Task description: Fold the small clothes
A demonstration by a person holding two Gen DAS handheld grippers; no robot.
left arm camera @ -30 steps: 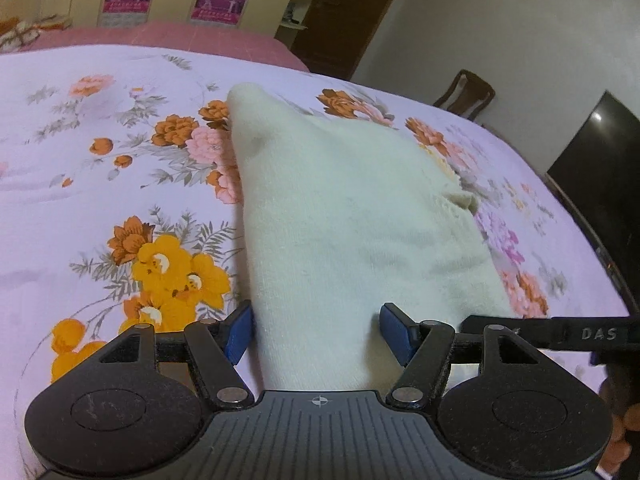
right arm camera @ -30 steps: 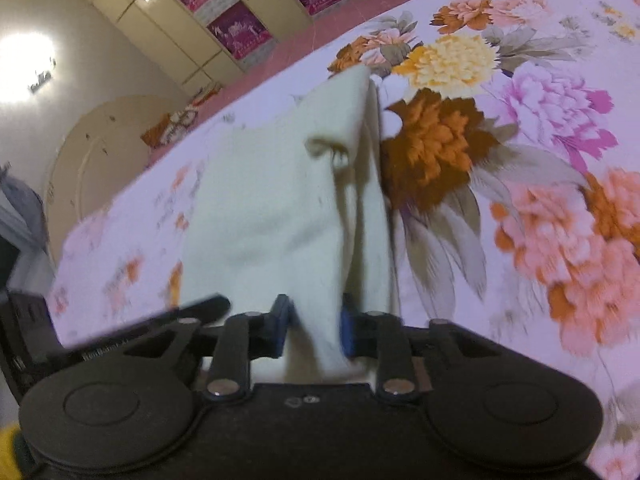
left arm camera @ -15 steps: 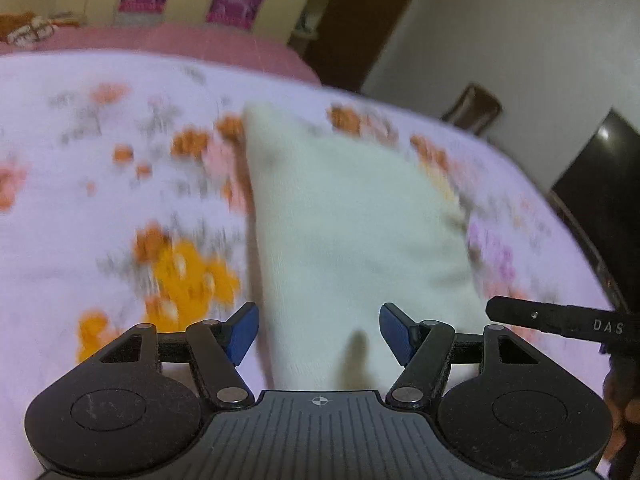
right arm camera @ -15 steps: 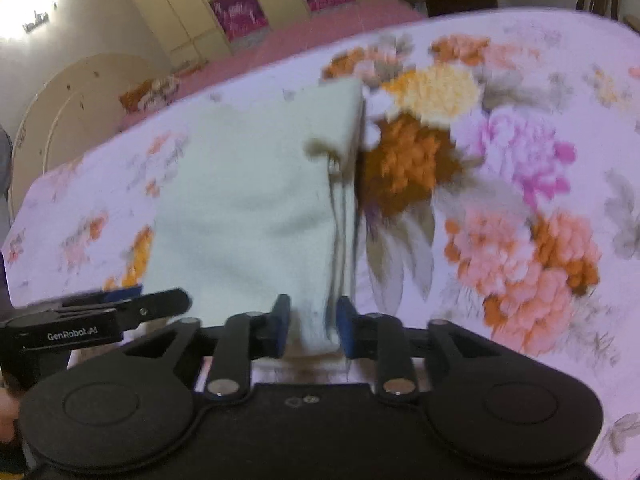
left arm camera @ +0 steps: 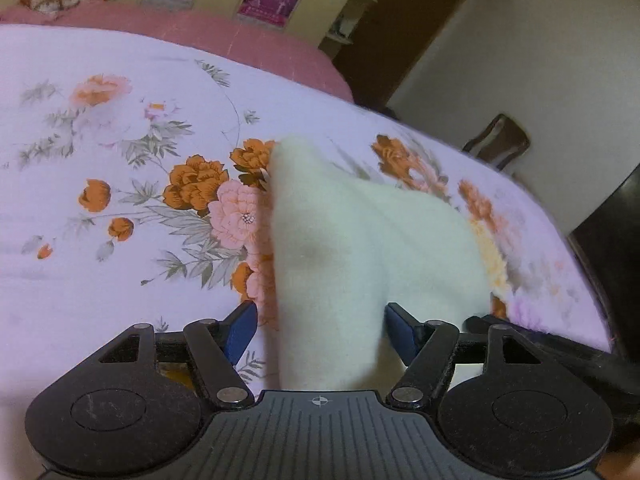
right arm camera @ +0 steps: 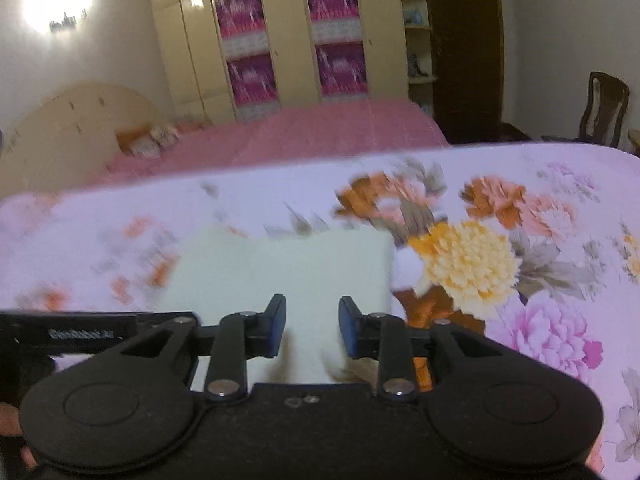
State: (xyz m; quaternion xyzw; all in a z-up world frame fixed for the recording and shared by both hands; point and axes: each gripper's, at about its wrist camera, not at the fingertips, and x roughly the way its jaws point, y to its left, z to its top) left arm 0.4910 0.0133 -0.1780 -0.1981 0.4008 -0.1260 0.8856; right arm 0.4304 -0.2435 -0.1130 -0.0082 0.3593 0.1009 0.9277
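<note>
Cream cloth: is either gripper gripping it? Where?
Apparently neither. The cream cloth sits unpinched between both pairs of pads; left gripper open, right gripper jaws closing.

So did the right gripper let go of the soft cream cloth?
Yes. The right gripper now gapes around the soft cream cloth; earlier it pinched it. Its jaws are closing again.

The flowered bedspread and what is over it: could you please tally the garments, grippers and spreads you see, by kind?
Cream garment: 1
Grippers: 2, the left gripper, jaws opening, and the right gripper, jaws closing; cloth lies between both pairs.
Flowered bedspread: 1
Total: 4
</note>
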